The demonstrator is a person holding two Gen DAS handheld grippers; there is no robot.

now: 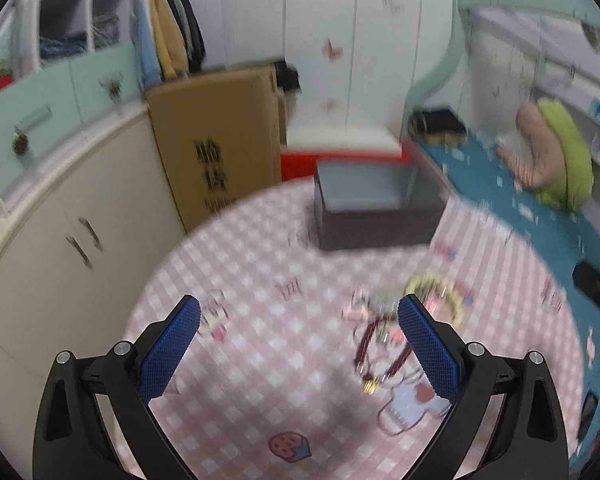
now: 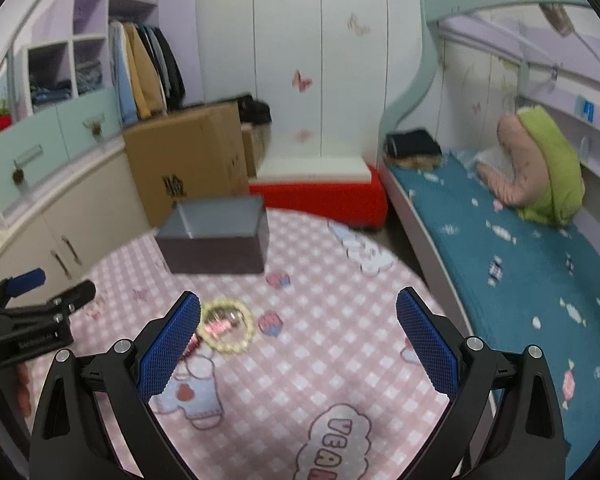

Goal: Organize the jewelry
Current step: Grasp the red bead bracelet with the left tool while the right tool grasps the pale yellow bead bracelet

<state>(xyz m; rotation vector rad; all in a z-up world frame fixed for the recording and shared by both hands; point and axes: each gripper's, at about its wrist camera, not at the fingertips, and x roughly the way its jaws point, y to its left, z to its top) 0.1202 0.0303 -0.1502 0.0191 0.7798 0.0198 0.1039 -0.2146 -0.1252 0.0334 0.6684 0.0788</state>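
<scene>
An open dark box point(image 1: 374, 210) with a grey lining stands at the far side of the round pink-checked table point(image 1: 260, 264). A dark red beaded necklace point(image 1: 374, 354) with a gold pendant lies on the cloth just inside my left gripper's right finger. Behind it rest a pale yellow bead bracelet point(image 1: 440, 292) and a small silvery piece point(image 1: 380, 300). My left gripper point(image 1: 300, 312) is open above the cloth with nothing between its fingers. In the right wrist view the bracelet point(image 2: 228, 330) lies beside the left finger, the box point(image 2: 216, 240) stands further back, and my right gripper point(image 2: 298, 308) is open and empty.
The other gripper point(image 2: 32, 312), held by a hand, shows at the left edge of the right wrist view. A cardboard box point(image 1: 216, 136) and cream cabinets point(image 1: 60, 220) stand left of the table. A bed with a teal sheet point(image 2: 520, 260) runs along the right.
</scene>
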